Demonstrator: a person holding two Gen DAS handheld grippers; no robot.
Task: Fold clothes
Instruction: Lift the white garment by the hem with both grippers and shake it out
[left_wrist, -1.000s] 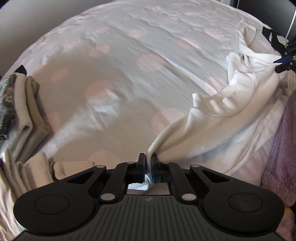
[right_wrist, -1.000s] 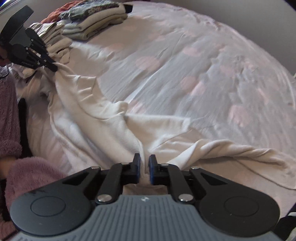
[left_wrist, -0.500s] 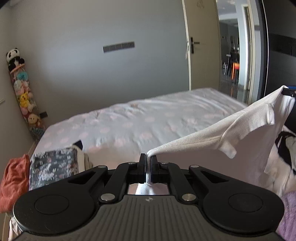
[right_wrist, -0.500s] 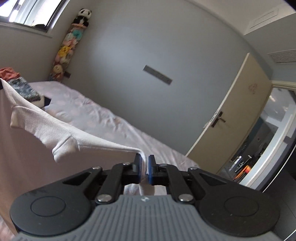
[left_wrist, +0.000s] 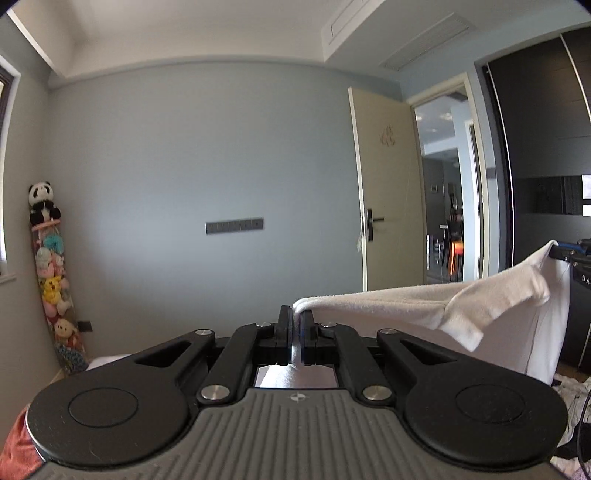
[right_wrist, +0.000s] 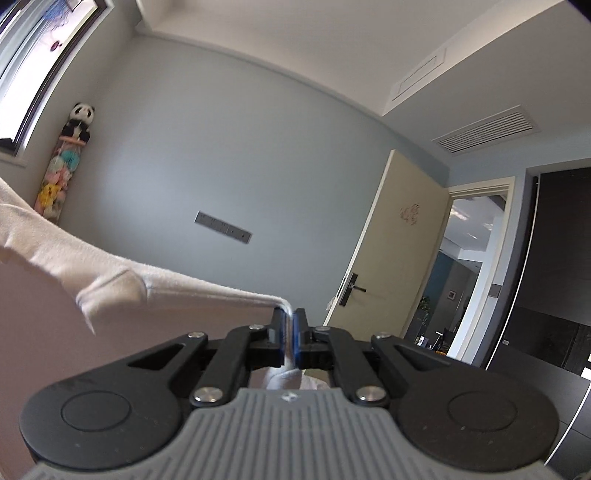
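Observation:
A white short-sleeved shirt (left_wrist: 424, 306) is stretched in the air between my two grippers. My left gripper (left_wrist: 295, 317) is shut on one top corner of it; the cloth runs right to the other gripper (left_wrist: 569, 254), seen at the right edge. In the right wrist view my right gripper (right_wrist: 290, 319) is shut on the other corner of the shirt (right_wrist: 110, 273), which runs off to the left with a sleeve hanging down. The lower part of the shirt hangs below and is mostly hidden by the gripper bodies.
Ahead is a grey wall with a switch panel (left_wrist: 234, 226), a tall holder of plush toys (left_wrist: 51, 280) at the left, and an open door (left_wrist: 384, 214) at the right. A dark wardrobe (left_wrist: 546, 147) stands far right. An orange cloth (left_wrist: 14, 446) shows bottom left.
Both grippers have lifted the shirt from the bed and tilted up; the views went from bed to wall and ceiling. The shirt now hangs taut between them.

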